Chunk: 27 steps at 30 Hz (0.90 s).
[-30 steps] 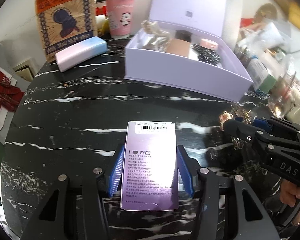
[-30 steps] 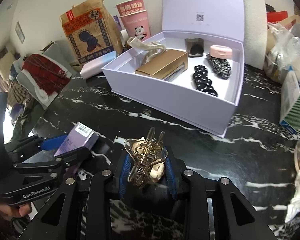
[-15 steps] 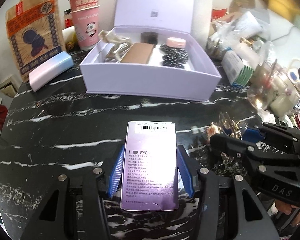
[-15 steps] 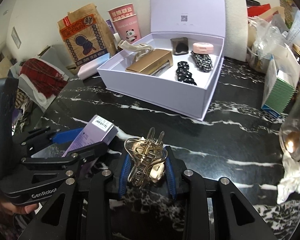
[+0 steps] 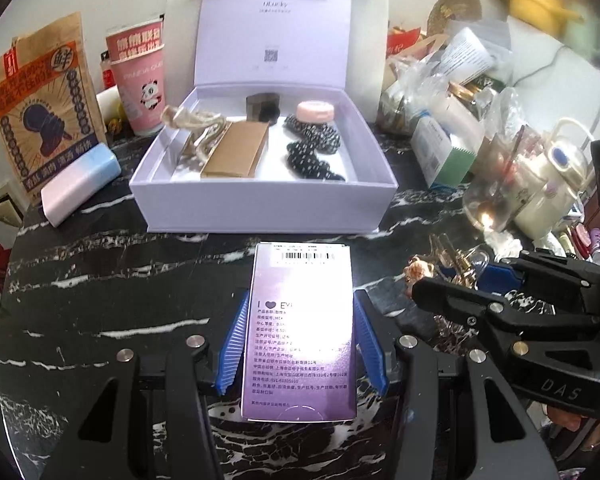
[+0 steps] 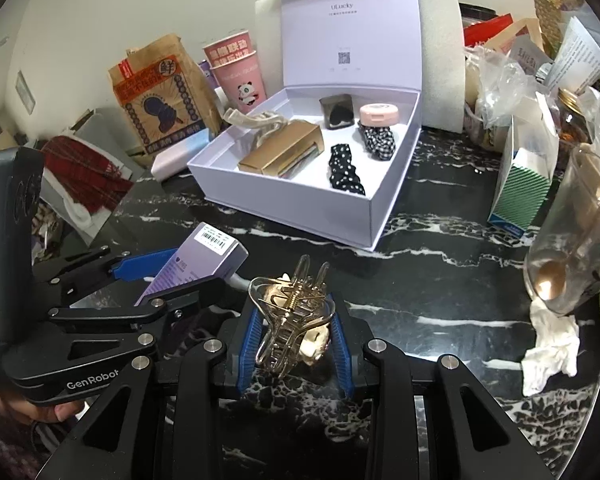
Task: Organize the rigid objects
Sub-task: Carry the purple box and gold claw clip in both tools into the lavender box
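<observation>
Left gripper (image 5: 300,320): blue pads pinch a purple contact-lens carton (image 5: 300,332) by its long sides, barcode end pointing to 12 o'clock, held above the black marble tabletop (image 5: 100,280).

Right gripper (image 6: 296,332): blue pads clamp a gold metal hair claw (image 6: 290,320) with a cream ornament, teeth pointing to 12 o'clock. In the left wrist view it sits at 3 o'clock of the carton, close beside it.

Lavender gift box (image 5: 260,204): at 12 o'clock of the carton, lid upright. Contents: gold rectangular box (image 5: 236,154) at centre; beige hair clip (image 5: 192,122) at its 10 o'clock; black dotted scrunchies (image 5: 312,152) at its 3 o'clock; round pink case (image 5: 315,112) behind them; small dark box (image 5: 263,106) at the back.

Surroundings: pink-and-blue case (image 5: 80,182) at 9 o'clock of the gift box; brown paper bag (image 5: 40,108) and pink panda cup (image 5: 140,88) at 10 o'clock; green striped carton (image 6: 524,184) and glass jar (image 6: 576,248) at 3 o'clock.
</observation>
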### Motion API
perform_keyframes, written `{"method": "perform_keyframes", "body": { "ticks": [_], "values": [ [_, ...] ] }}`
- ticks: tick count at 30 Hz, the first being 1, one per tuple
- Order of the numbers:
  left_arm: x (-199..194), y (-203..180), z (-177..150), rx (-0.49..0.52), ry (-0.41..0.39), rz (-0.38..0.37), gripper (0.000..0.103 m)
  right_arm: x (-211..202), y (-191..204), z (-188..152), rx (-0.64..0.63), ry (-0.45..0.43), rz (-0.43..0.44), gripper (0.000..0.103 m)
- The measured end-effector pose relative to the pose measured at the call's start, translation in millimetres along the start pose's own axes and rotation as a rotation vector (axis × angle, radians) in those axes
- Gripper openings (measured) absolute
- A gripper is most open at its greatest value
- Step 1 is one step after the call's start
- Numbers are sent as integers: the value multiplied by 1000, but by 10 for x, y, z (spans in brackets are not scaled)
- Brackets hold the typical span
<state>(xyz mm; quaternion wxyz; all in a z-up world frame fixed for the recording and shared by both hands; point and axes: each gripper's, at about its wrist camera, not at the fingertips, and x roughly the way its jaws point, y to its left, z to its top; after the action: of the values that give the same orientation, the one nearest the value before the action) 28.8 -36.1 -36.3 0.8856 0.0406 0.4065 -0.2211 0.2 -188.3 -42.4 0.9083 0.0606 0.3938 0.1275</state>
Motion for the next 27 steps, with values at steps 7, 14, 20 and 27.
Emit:
{"method": "perform_keyframes", "body": {
  "ticks": [7, 14, 20, 27],
  "values": [
    [-82, -42, 190, 18, -38, -6, 50, -119, 0, 159, -11, -31, -12, 32],
    [-156, -10, 444, 16, -90, 9, 50, -222, -10, 375, -54, -69, -13, 32],
    [-201, 9, 661, 28, -123, 15, 50, -244, -32, 573, -77, -93, -12, 32],
    [-201, -1, 893, 32, -153, -20, 50, -217, -87, 806, -108, -121, -10, 32]
  ]
}}
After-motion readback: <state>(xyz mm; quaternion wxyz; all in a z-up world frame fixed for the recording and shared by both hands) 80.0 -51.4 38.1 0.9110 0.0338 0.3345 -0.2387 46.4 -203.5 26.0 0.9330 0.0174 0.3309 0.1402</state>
